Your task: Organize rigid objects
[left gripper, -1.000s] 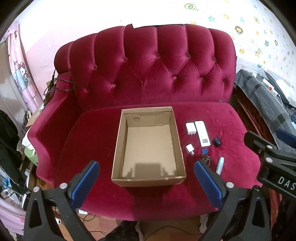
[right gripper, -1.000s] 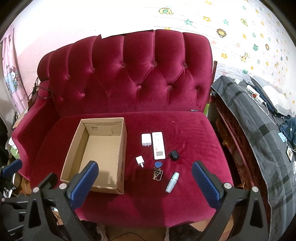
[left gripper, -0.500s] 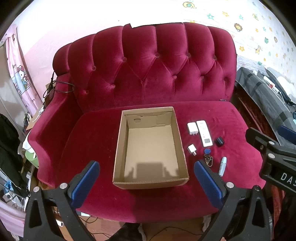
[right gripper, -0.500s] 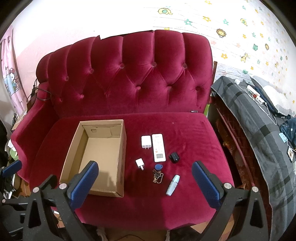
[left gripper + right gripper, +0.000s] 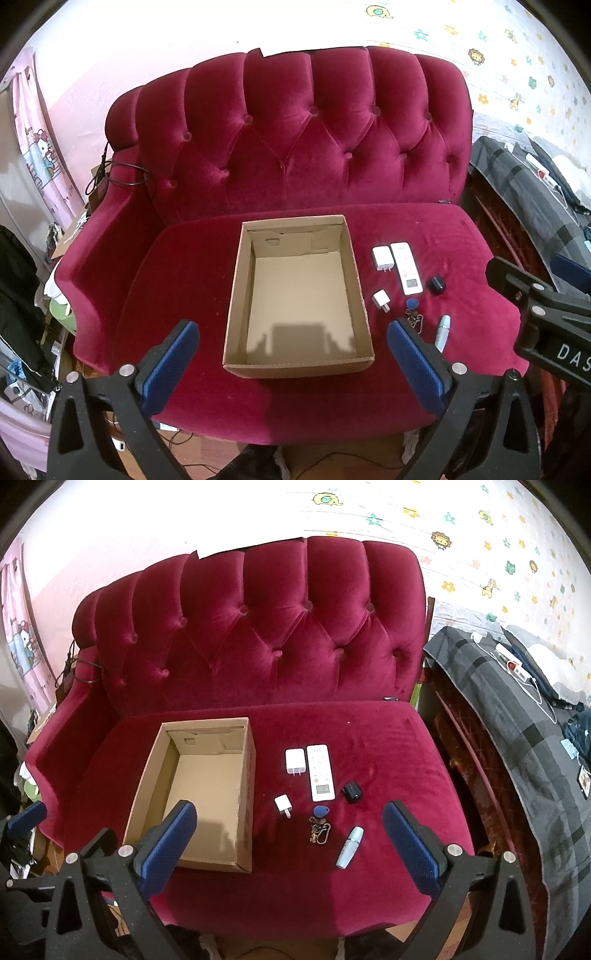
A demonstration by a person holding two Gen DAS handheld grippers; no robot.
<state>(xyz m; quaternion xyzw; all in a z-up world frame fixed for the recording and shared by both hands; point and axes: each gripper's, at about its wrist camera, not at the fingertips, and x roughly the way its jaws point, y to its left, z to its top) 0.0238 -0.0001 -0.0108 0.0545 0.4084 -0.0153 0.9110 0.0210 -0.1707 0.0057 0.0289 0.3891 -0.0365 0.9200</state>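
Observation:
An open, empty cardboard box [image 5: 236,288] [image 5: 248,794] sits on the seat of a red velvet sofa [image 5: 295,147] [image 5: 388,746]. To its right lie a white remote [image 5: 406,267] [image 5: 320,772], a large white charger [image 5: 382,257] [image 5: 295,760], a small white charger [image 5: 380,300] [image 5: 283,805], a black case [image 5: 436,285] [image 5: 351,792], a blue-tagged key bunch [image 5: 413,310] [image 5: 319,823] and a pale blue tube [image 5: 442,332] [image 5: 349,846]. My left gripper [image 5: 293,354] hangs open before the box. My right gripper [image 5: 290,836] stands open above the small items, holding nothing.
A bed with a grey checked blanket [image 5: 517,720] [image 5: 528,199] stands right of the sofa, with a power strip and cables on it. Clutter and a pink curtain [image 5: 33,147] fill the left side. Wooden floor [image 5: 332,458] runs along the sofa's front edge.
Both grippers have pulled back and risen slightly, so the sofa, box and small items look a little farther away. Nothing on the seat has moved.

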